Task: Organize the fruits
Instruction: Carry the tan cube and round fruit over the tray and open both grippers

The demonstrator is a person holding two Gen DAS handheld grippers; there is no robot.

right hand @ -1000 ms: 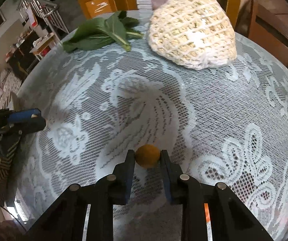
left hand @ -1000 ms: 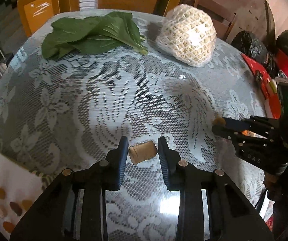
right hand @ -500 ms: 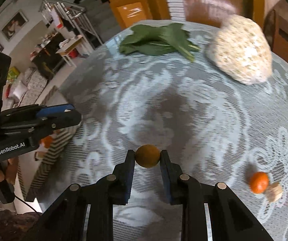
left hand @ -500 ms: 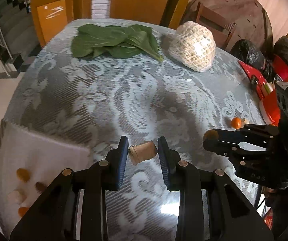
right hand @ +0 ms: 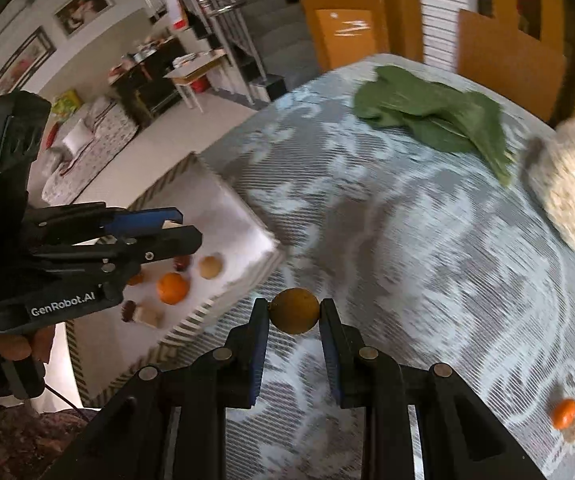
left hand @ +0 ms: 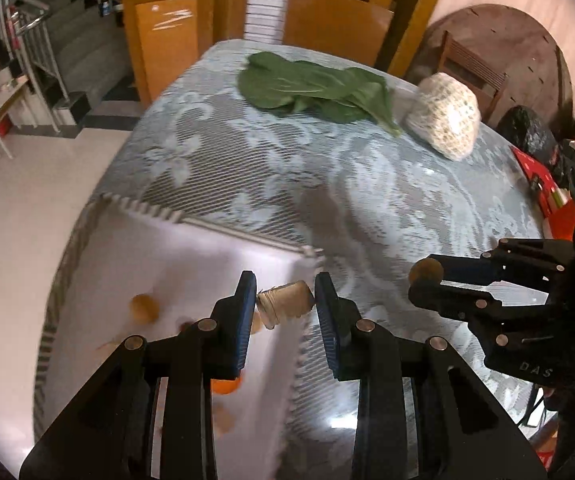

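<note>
My left gripper (left hand: 285,300) is shut on a tan, cork-like piece (left hand: 285,304) and holds it above the near right edge of a white tray (left hand: 207,256). Several small fruits lie in the tray, among them an orange one (right hand: 172,288) and a tan one (right hand: 210,267). My right gripper (right hand: 294,312) is shut on a round yellow-brown fruit (right hand: 295,311) and holds it above the lace tablecloth, just right of the tray (right hand: 223,216). A small orange fruit (right hand: 564,413) and a pale piece (right hand: 574,432) lie on the cloth at the right.
Green leafy vegetables (left hand: 319,88) and a white net-wrapped bundle (left hand: 445,120) lie at the table's far side. Red packaging (left hand: 543,184) sits at the right edge. The table's left edge drops to a tiled floor (left hand: 27,208). A wooden chair (left hand: 335,24) stands behind.
Both grippers have moved back and to the left with their pieces still held. The white tray has come under the left gripper and close beside the right one.
</note>
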